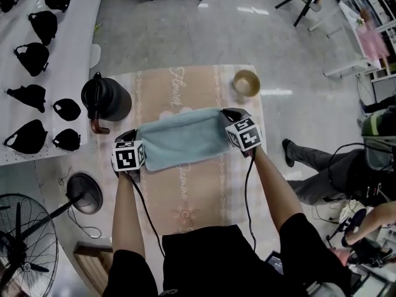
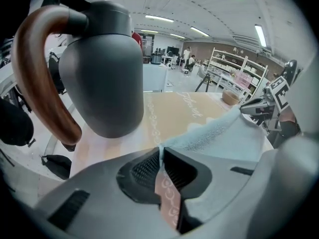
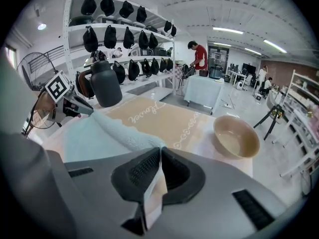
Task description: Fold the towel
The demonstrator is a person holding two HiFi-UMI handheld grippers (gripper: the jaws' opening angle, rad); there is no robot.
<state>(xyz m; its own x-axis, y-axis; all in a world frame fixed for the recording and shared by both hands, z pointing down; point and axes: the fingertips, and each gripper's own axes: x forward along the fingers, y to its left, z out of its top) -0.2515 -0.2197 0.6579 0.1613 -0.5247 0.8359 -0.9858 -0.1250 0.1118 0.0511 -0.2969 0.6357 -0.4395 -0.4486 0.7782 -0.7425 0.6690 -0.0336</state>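
A light blue towel (image 1: 182, 138) is stretched between my two grippers above the peach tablecloth (image 1: 185, 193). My left gripper (image 1: 137, 142) is shut on the towel's left corner, just right of the black jug. My right gripper (image 1: 228, 117) is shut on the right corner, close to the bowl. In the left gripper view the jaws (image 2: 160, 152) pinch a thin edge of the towel (image 2: 224, 133), which runs off to the right. The right gripper view shows its jaws (image 3: 160, 152) closed on the towel (image 3: 99, 136), which spreads away to the left.
A black jug (image 1: 105, 99) with a brown handle stands at the table's left. A tan bowl (image 1: 246, 83) sits at the far right corner. Black caps (image 1: 31, 57) lie on a white shelf at left. A fan (image 1: 25, 252) and a seated person (image 1: 346, 172) flank the table.
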